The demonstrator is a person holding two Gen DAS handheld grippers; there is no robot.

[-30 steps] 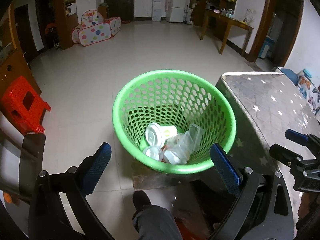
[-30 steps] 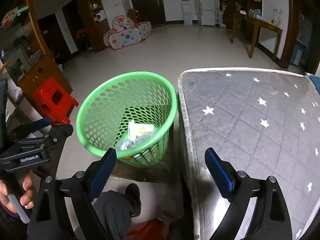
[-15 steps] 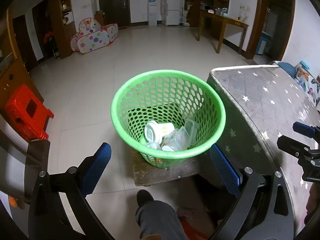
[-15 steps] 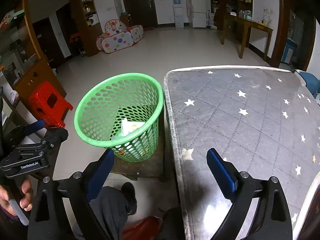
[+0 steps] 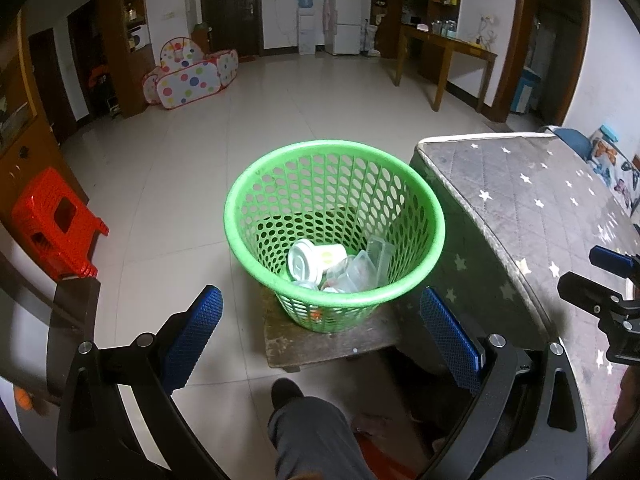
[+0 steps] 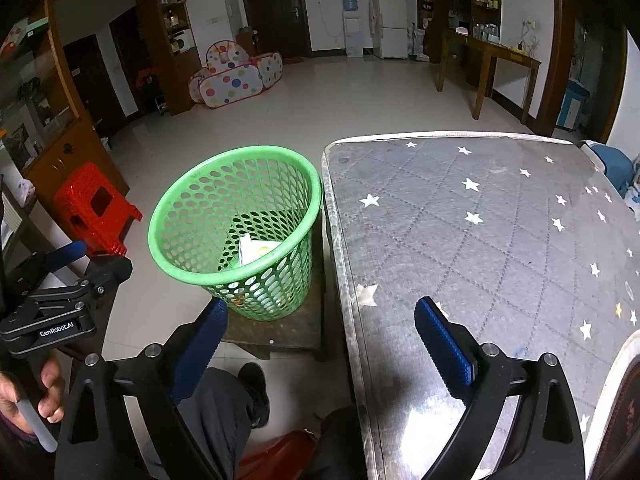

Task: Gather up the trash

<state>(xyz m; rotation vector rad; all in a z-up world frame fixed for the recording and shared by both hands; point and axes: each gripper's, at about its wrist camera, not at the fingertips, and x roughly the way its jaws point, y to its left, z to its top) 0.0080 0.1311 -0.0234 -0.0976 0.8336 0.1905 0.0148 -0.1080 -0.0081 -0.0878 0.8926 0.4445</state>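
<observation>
A green perforated basket [image 5: 280, 168] stands on a low wooden stool [image 5: 320, 346] beside the table; it also shows in the right wrist view [image 6: 192, 184]. Inside lie a white lidded cup [image 5: 314, 258] and clear plastic containers [image 5: 368, 264]. My left gripper [image 5: 320, 332] is open and empty, held back from the basket above the floor. My right gripper [image 6: 320, 340] is open and empty, over the table's left edge. Each gripper shows in the other's view, the right one [image 5: 600, 292] and the left one [image 6: 68, 292].
A grey star-patterned table [image 6: 480, 240] fills the right side. A red plastic stool [image 5: 56, 224] stands on the left floor. My leg and shoe [image 5: 296, 412] are below. A polka-dot play tent [image 5: 188, 76] and a wooden table [image 5: 444, 52] stand far back.
Both grippers have pulled back and up from the basket, which now looks smaller and farther. Both stayed open and empty.
</observation>
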